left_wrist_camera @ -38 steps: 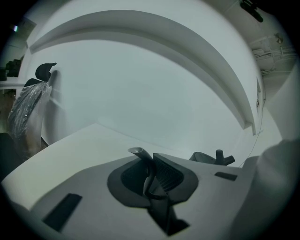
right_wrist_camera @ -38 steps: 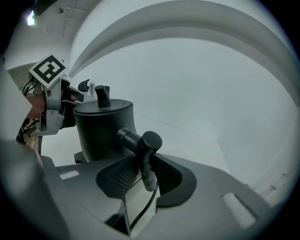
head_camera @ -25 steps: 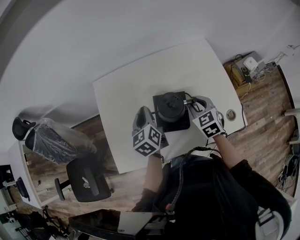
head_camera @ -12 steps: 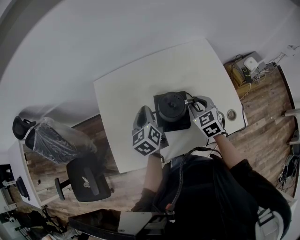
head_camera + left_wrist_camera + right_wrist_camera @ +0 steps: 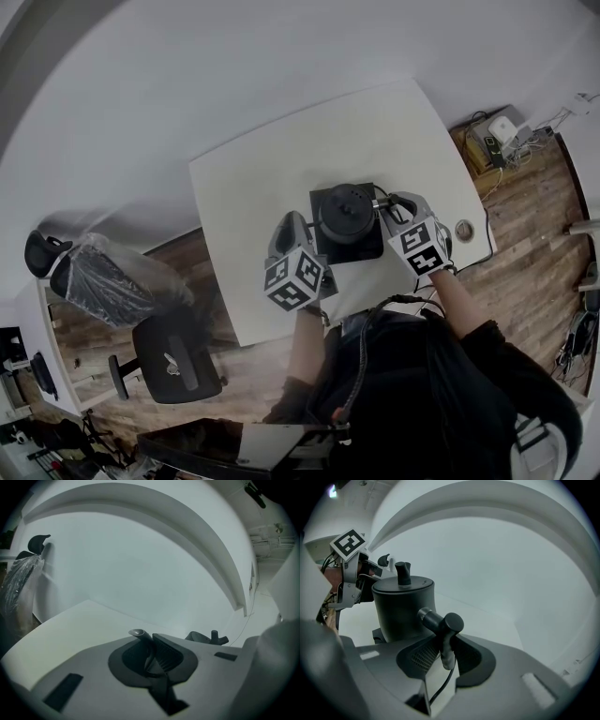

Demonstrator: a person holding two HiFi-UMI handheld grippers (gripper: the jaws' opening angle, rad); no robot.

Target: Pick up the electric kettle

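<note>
Right gripper on the kettle handle
Jaws are clamped on the black handle sticking out of the electric kettle, lid knob on top, white table underneath. A thin cord droops between the jaws, can't really tell where from. Marker cube behind the kettle, upper left.

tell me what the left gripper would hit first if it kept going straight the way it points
Most likely the bare white tabletop, since the left gripper points slightly down across it toward the wall. The electric kettle sits off to its right, out of that line.
</note>
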